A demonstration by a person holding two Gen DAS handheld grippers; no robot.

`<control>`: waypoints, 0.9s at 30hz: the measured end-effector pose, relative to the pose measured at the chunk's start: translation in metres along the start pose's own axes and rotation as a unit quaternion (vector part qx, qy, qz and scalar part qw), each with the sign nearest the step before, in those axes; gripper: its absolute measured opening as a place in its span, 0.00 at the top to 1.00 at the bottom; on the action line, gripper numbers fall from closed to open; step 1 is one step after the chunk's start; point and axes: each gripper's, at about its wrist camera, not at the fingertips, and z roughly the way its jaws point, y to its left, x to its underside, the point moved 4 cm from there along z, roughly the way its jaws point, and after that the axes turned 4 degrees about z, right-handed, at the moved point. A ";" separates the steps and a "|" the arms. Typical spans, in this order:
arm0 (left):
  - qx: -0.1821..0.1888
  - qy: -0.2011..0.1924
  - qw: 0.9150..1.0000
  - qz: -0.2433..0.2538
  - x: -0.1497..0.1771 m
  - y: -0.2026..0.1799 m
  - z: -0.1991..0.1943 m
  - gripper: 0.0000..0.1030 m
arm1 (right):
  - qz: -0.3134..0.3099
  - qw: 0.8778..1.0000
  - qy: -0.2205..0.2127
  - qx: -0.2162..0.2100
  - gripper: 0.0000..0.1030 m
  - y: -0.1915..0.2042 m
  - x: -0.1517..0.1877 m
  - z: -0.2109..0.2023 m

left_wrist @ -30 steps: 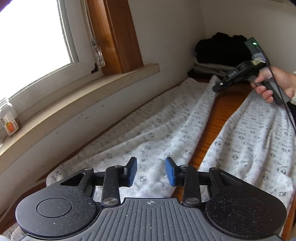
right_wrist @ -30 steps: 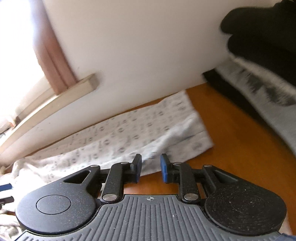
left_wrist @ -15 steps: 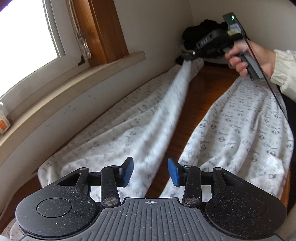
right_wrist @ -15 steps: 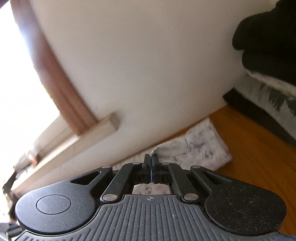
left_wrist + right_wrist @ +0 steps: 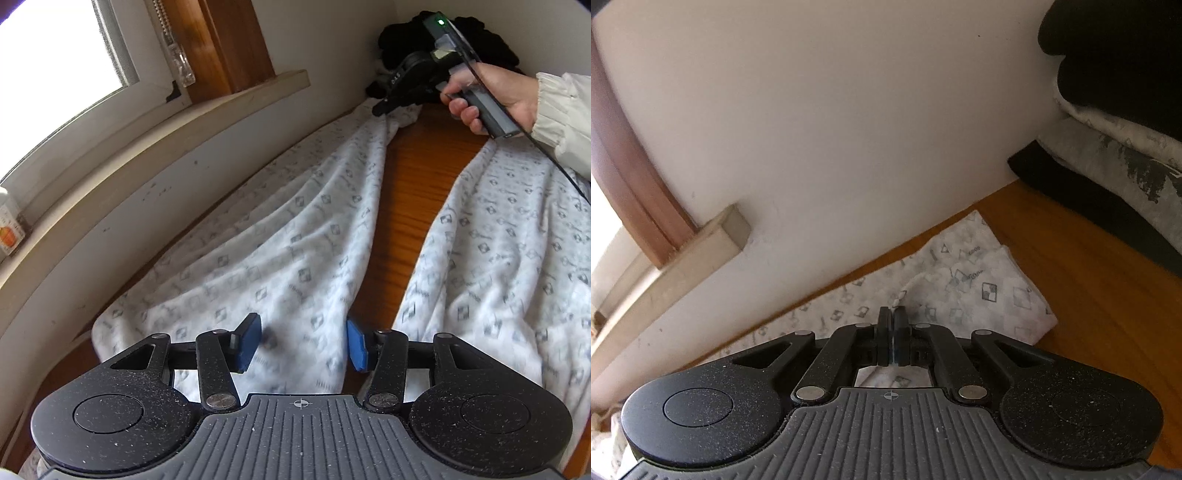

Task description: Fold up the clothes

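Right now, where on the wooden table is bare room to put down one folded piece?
Free: the wooden strip between the two trouser legs, and the wood between the leg's hem and the clothes pile. The corner by the pile is crowded.

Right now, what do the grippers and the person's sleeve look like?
Left gripper: black ribbed body, two round discs, blue-padded fingers. Right gripper: black, grey handle, green light on top, white "045" marking, thin black cable trailing off. Sleeve: cream, elastic cuff.
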 end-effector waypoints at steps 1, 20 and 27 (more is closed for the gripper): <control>0.004 0.002 1.000 -0.003 0.002 0.001 -0.001 0.65 | -0.002 1.000 0.000 -0.002 0.98 -0.001 0.001 -0.002; 0.032 -0.002 0.991 -0.131 0.013 0.077 -0.007 0.73 | -0.032 0.999 0.021 0.013 0.94 -0.002 0.004 -0.009; -0.033 -0.038 0.990 -0.131 0.020 0.079 -0.036 0.49 | -0.017 1.000 0.015 0.007 0.92 -0.013 0.002 -0.018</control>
